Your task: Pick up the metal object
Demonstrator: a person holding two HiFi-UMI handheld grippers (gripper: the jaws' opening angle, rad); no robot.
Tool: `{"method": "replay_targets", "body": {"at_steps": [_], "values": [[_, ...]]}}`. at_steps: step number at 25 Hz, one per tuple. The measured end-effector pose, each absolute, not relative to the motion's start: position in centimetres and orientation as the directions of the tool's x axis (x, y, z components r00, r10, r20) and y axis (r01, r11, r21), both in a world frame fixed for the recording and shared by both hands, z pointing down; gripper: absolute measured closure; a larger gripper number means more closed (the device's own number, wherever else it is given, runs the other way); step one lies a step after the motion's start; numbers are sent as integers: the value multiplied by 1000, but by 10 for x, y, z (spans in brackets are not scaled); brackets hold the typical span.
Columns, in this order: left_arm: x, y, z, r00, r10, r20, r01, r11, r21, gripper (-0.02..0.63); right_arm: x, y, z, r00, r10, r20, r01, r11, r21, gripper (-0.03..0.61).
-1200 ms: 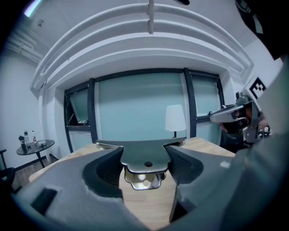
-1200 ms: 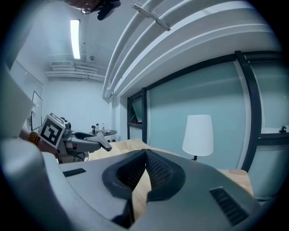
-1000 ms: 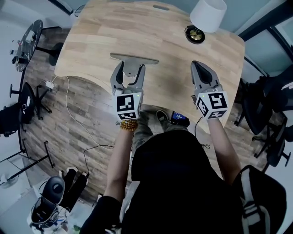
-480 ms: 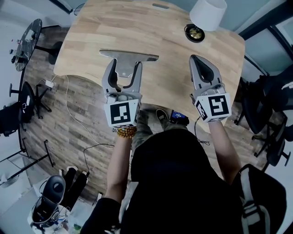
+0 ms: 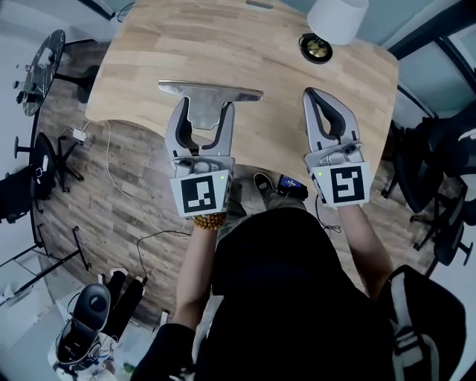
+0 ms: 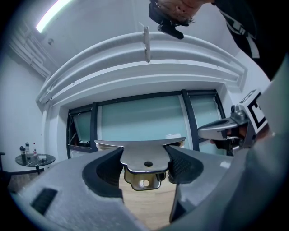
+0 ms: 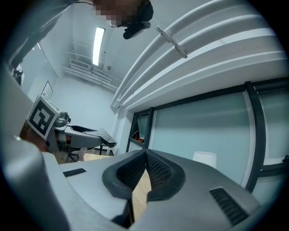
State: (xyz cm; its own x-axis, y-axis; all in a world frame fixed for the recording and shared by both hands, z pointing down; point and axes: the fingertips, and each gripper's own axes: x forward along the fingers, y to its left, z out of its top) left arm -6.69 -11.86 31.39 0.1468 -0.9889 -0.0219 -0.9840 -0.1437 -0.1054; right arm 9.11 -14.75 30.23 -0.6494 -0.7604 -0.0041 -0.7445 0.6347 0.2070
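The metal object (image 5: 210, 92) is a flat grey T-shaped bracket with a long bar and a short stem with holes. My left gripper (image 5: 201, 119) is shut on its stem and holds it up off the wooden table (image 5: 253, 52), bar level. In the left gripper view the bracket (image 6: 143, 159) sits clamped between both black pads (image 6: 180, 163). My right gripper (image 5: 326, 111) hovers to the right, shut with nothing in it; its pads (image 7: 156, 171) meet tip to tip in the right gripper view.
A white lampshade (image 5: 338, 18) and a round black-and-gold disc (image 5: 315, 47) stand at the table's far right. Office chairs (image 5: 435, 171) crowd the right side. Cables (image 5: 111, 171) trail over the wood floor at left, and a small side table (image 5: 44, 67) stands far left.
The left gripper has risen with the bracket, lifting it clear of the table and toward the camera. The right gripper has risen slightly, still shut.
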Motion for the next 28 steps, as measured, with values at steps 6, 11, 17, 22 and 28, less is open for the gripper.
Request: {"method": "replay_targets", "body": {"at_steps": [6,11,17,22,28], "values": [[-65,-112,315,198,-980,-9,-977,-197,-86,310,92,-138,303,-607,-795,14,-775,596,210,577],[-83,-103,306,229,-973,-26,-971,-226,-72,310,82,-124,298,-556,-830,36,-809,551,205,577],[-99,-84,305,287,-957,-28,-958,-286,-34,310,61,-93,291,-519,-852,64,-826,520,218,577],[-109,-66,295,325,-944,-62,-946,-324,-18,311,51,-67,277,-489,-870,61,-836,487,251,577],[-131,-51,276,331,-938,-105,-943,-332,-13,310,36,-49,255,-458,-889,26,-844,444,301,577]]}}
